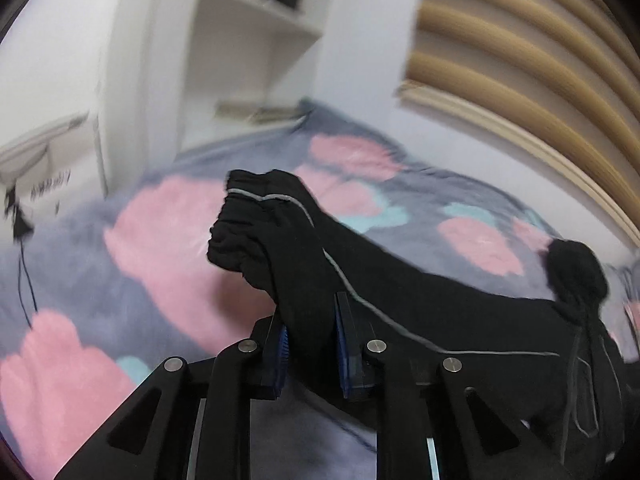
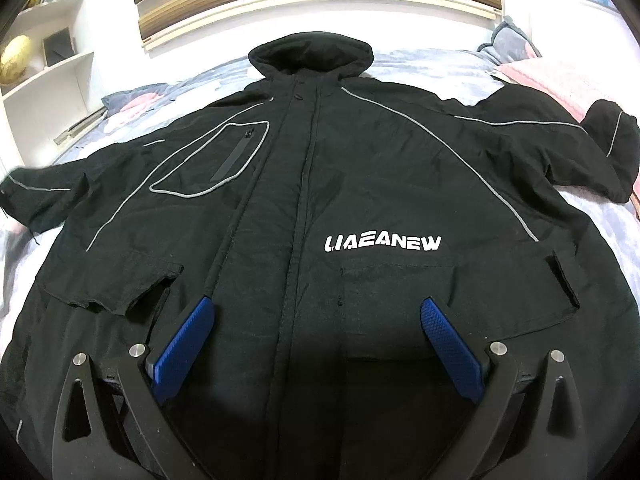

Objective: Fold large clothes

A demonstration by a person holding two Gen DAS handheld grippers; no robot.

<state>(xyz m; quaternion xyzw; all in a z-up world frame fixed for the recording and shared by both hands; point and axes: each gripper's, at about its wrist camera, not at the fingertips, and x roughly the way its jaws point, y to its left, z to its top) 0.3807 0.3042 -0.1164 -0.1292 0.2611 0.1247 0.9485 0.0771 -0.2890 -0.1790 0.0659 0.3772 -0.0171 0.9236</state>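
Observation:
A large black hooded jacket [image 2: 320, 184] with grey piping and a white logo lies front up, spread on the bed. My right gripper [image 2: 316, 312] is open and empty, hovering over the jacket's lower front. My left gripper [image 1: 310, 320] is shut on a black sleeve [image 1: 288, 240] near its elastic cuff [image 1: 236, 220] and holds it lifted above the bedcover. In the right wrist view that sleeve [image 2: 36, 192] stretches off to the far left. The other sleeve [image 2: 600, 140] lies at the right. The hood [image 2: 310, 54] lies at the far end, also in the left wrist view [image 1: 576, 276].
The bed has a grey cover with pink and teal shapes [image 1: 168, 232]. A white shelf unit [image 1: 256, 40] stands beside the bed, also in the right wrist view [image 2: 44, 60]. A slatted wooden headboard [image 2: 316, 4] runs behind. A pink pillow [image 2: 552, 76] lies at the far right.

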